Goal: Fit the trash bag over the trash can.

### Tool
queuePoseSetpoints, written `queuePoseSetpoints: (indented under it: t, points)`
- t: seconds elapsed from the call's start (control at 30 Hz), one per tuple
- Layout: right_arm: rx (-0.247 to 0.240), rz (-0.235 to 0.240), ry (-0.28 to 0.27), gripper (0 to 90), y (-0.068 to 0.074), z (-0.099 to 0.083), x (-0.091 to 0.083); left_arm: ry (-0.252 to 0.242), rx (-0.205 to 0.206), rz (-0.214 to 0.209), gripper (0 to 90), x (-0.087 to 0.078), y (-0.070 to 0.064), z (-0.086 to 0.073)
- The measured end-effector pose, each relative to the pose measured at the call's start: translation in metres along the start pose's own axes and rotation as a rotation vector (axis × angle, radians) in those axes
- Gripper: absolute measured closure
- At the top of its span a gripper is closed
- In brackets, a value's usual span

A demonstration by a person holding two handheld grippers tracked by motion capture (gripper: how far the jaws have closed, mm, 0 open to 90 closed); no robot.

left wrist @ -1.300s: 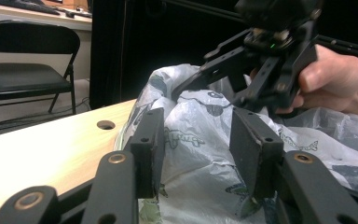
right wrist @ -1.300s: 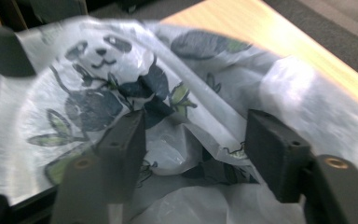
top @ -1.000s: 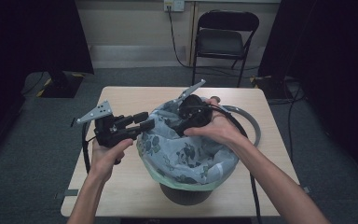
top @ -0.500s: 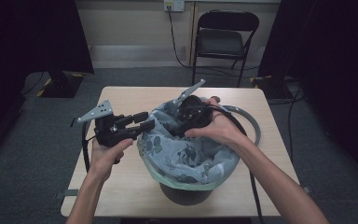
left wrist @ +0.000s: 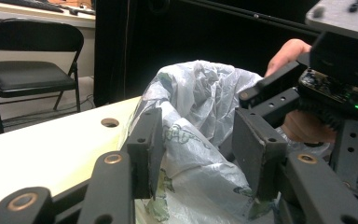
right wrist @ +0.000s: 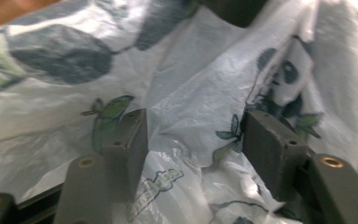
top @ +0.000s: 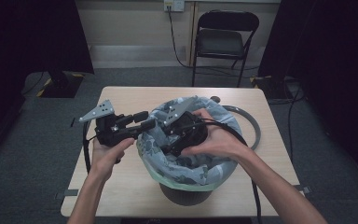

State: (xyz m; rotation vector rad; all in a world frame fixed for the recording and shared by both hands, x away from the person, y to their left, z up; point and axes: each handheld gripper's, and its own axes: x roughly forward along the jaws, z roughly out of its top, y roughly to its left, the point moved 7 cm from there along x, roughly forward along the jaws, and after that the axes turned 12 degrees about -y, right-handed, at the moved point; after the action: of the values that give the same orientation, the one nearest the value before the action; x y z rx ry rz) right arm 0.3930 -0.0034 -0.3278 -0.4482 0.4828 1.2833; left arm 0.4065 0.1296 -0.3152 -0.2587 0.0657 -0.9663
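A dark bin (top: 186, 195) stands on the wooden table (top: 121, 186), lined with a white plastic bag (top: 191, 165) printed with green leaves. My left gripper (top: 145, 120) is level at the bag's left rim. Its jaws are open and straddle the bag's rim (left wrist: 186, 140), with the left gripper (left wrist: 198, 135) touching the film. My right gripper (top: 172, 145) reaches down inside the bag, a hand wrapped around it. In the right gripper view the right gripper (right wrist: 196, 135) stands open, with the bag's inner wall (right wrist: 191, 93) bulging between its pads.
A grey ring (top: 254, 126) lies on the table behind and to the right of the bin. A black folding chair (top: 223, 42) stands beyond the far edge. A cable (top: 86, 154) hangs off the left gripper. The table has a small hole (left wrist: 109, 122).
My right gripper has dropped lower and leftward into the bag. The left gripper has stayed at the rim.
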Motion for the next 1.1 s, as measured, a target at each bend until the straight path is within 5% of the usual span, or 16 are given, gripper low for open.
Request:
queuePoseSetpoints:
  t: [0.27,0.33,0.43,0.53,0.73,0.87,1.1]
  points:
    - [-0.090,0.168,0.099,43.3,0.028,-0.012,0.011,0.004,0.002,0.009,52.3,0.001,0.000,0.000]
    - [-0.058,0.141,0.075,38.8,0.022,-0.007,0.008,0.004,-0.005,0.006,52.0,0.001,0.000,0.000]
    - [0.023,0.041,0.035,39.4,0.000,-0.002,0.004,0.006,-0.004,0.003,52.0,0.000,0.000,0.000]
    - [0.066,0.003,-0.002,36.5,-0.014,-0.001,-0.004,0.011,-0.002,0.002,51.8,0.000,0.000,0.000]
    - [0.126,-0.123,0.011,33.1,-0.051,-0.006,-0.005,0.007,-0.005,0.004,50.7,0.000,-0.001,0.000]
    - [0.145,-0.180,0.067,33.9,-0.066,-0.017,0.000,0.010,-0.002,0.000,50.3,0.000,-0.001,0.000]
    - [0.117,-0.217,0.276,33.1,-0.069,-0.044,0.011,0.012,0.005,0.001,50.1,-0.001,-0.002,0.000]
